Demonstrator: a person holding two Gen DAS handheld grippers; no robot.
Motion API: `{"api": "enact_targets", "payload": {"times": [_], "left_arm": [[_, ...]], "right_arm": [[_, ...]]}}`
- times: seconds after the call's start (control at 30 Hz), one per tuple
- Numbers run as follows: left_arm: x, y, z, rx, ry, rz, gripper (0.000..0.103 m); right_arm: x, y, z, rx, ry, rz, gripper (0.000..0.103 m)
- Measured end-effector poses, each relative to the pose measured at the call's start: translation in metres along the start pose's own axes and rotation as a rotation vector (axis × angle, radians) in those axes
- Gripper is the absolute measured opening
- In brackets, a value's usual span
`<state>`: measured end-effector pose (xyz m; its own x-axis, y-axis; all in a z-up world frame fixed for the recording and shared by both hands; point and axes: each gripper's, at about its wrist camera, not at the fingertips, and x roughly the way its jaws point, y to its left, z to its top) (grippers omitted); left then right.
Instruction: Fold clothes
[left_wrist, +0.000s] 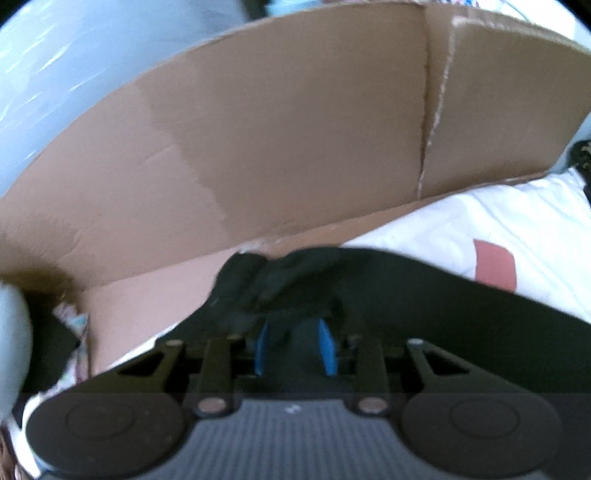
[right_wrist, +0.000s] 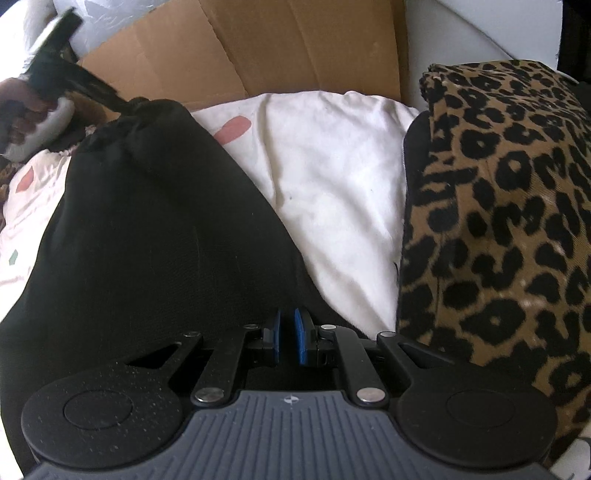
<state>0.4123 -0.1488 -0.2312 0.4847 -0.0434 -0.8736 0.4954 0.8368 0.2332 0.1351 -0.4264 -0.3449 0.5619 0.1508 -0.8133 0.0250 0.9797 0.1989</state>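
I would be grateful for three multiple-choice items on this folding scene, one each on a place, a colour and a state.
1. In the right wrist view, where is the leopard-print cloth relative to the black garment?
A. to its right
B. beneath it
C. to its left

2. What colour are the pads of the right gripper?
A. red
B. blue
C. white

3. How is the garment at the left gripper?
A. flat and untouched
B. bunched between the jaws
C. neatly folded

Answers:
1 A: it sits on the right, across the white sheet.
2 B: both pads show blue.
3 B: gathered black fabric sits between the fingers.
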Motion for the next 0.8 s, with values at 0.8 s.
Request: {"api": "enact_targets", "payload": {"times": [0.8], "left_arm": [[-0.040,-0.025,-0.184,-0.127,0.042,-0.139,0.037]], "right_arm": [[-0.045,0.053,-0.006,-0.076,-0.043,-0.021,0.037]]}}
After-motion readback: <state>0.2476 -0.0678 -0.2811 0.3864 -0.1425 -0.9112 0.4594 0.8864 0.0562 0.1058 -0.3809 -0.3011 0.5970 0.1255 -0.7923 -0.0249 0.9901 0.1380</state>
